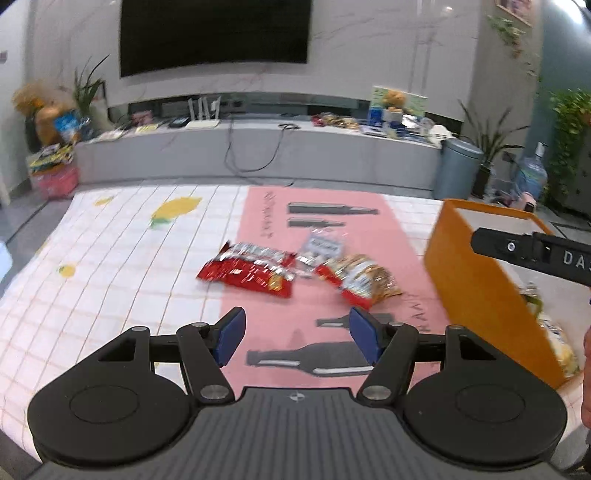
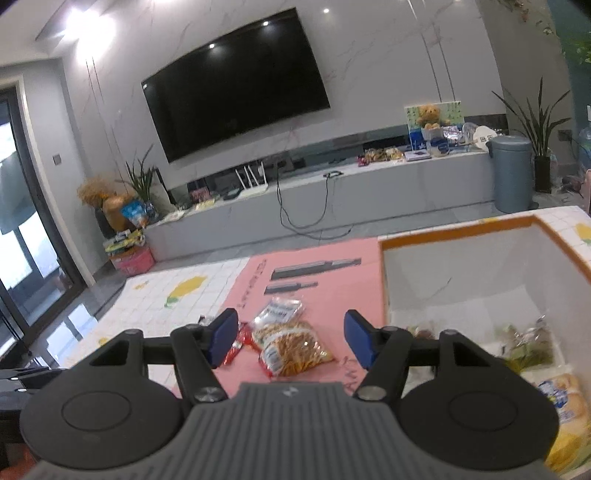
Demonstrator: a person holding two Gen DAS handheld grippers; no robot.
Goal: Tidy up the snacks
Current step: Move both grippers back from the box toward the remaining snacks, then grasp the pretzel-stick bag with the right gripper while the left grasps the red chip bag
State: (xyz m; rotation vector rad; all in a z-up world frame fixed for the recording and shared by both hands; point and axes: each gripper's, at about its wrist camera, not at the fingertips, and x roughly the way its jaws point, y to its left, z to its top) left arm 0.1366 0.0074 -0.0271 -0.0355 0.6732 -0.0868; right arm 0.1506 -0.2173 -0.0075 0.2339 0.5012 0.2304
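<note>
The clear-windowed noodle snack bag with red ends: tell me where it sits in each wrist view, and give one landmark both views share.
Left wrist view: the noodle snack bag lies right of centre on the pink mat, just left of the orange box.
Right wrist view: the same bag lies at lower centre, between the open tongs.
Shared landmark: the wall television.

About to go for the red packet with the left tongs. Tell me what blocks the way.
Nothing visible does. The left tongs are open above bare pink mat, and the red snack packet lies just ahead. The noodle-snack bag sits to its right, off the path.
</note>
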